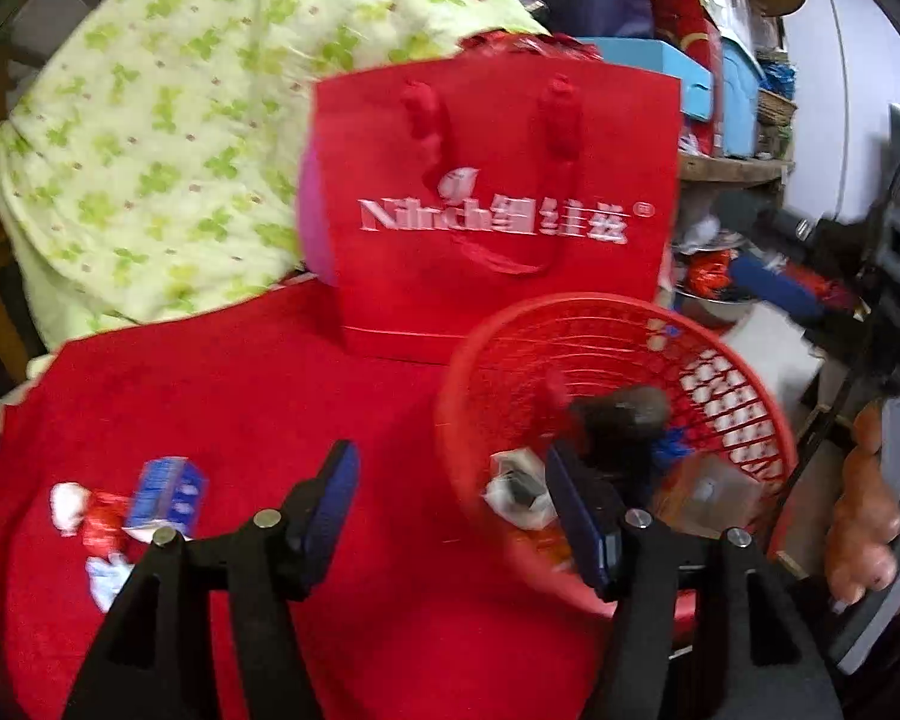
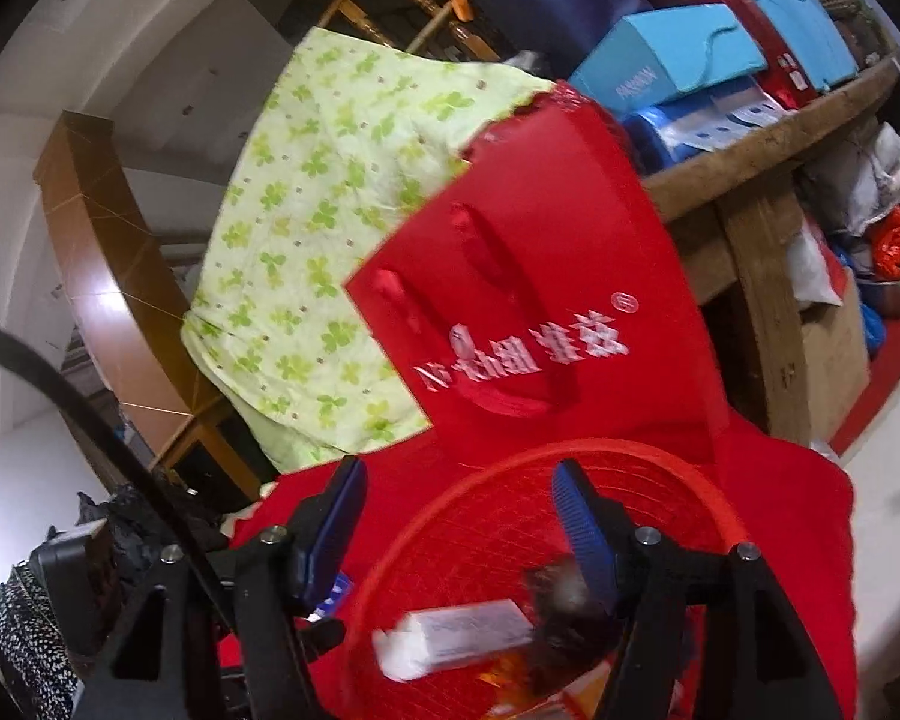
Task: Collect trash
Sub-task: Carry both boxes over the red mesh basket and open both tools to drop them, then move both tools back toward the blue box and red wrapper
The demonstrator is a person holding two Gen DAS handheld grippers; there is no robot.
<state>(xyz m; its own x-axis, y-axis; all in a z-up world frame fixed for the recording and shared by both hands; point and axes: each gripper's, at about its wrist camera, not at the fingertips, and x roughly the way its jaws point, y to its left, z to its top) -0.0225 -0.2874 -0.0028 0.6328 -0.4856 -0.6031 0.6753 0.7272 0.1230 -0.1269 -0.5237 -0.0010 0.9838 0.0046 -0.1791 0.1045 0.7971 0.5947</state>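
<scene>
A red plastic basket (image 1: 744, 396) sits on the red cloth at the right and holds several pieces of trash, among them a dark lump (image 1: 624, 414) and a white wrapper (image 1: 516, 486). My left gripper (image 1: 450, 480) is open and empty, beside the basket's left rim. A blue-and-white carton (image 1: 168, 492) and a red-and-white wrapper (image 1: 90, 516) lie on the cloth at the left. My right gripper (image 2: 459, 492) is open and empty above the basket (image 2: 678, 468), where a white tube (image 2: 456, 636) and the dark lump (image 2: 564, 606) lie.
A red paper gift bag (image 1: 492, 210) stands behind the basket. A green-patterned quilt (image 1: 150, 120) lies at the back left. Blue boxes (image 2: 672, 54) sit on a wooden shelf at the right. The person's hand (image 1: 864, 516) shows at the right edge.
</scene>
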